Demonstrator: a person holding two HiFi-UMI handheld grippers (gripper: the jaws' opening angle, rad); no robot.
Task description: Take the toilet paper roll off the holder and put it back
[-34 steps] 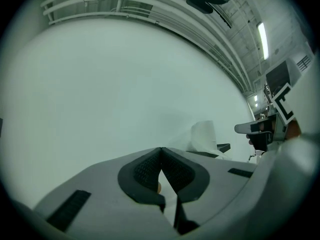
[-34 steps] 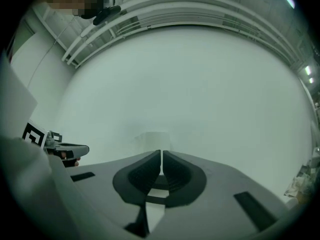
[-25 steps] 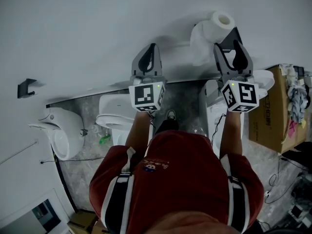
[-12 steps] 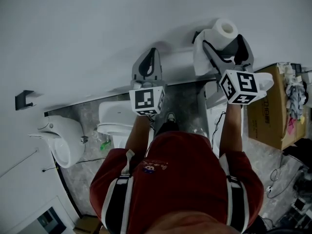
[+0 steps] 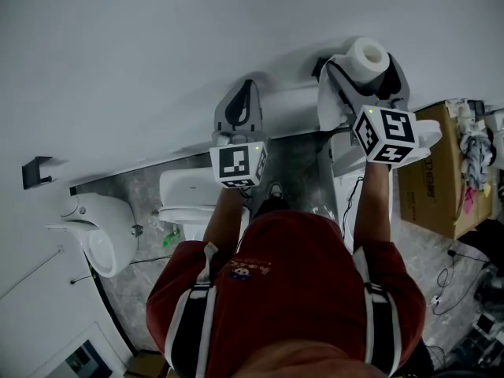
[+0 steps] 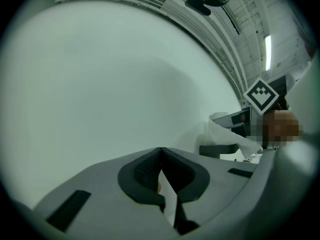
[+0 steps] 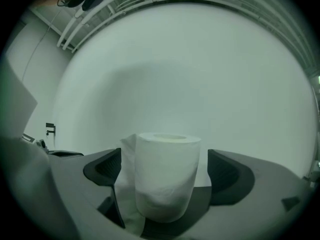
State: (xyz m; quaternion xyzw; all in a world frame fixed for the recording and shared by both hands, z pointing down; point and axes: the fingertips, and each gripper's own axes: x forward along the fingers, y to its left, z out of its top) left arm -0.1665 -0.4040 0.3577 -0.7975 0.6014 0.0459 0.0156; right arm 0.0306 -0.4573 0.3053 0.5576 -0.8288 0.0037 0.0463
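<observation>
A white toilet paper roll [image 5: 368, 53] sits against the white wall, with a loose sheet [image 5: 329, 101] hanging on its left. Only a dark bit of the holder [image 5: 320, 61] shows beside it. My right gripper [image 5: 364, 75] straddles the roll with its jaws wide apart. In the right gripper view the roll [image 7: 167, 176] stands upright between the pads [image 7: 107, 166], with a gap on each side. My left gripper [image 5: 239, 105] hangs to the left near the bare wall. Its fingertips [image 6: 161, 150] meet with nothing between them.
Below me stand a white toilet [image 5: 185, 191], a white fixture [image 5: 94, 227] at the left and a white unit [image 5: 340, 172] under my right arm. A cardboard box [image 5: 437, 172] sits at the right. A black hook [image 5: 31, 172] sticks out of the wall.
My right gripper has moved up to the roll and spread its jaws, which now stand either side of it. The left gripper has barely moved.
</observation>
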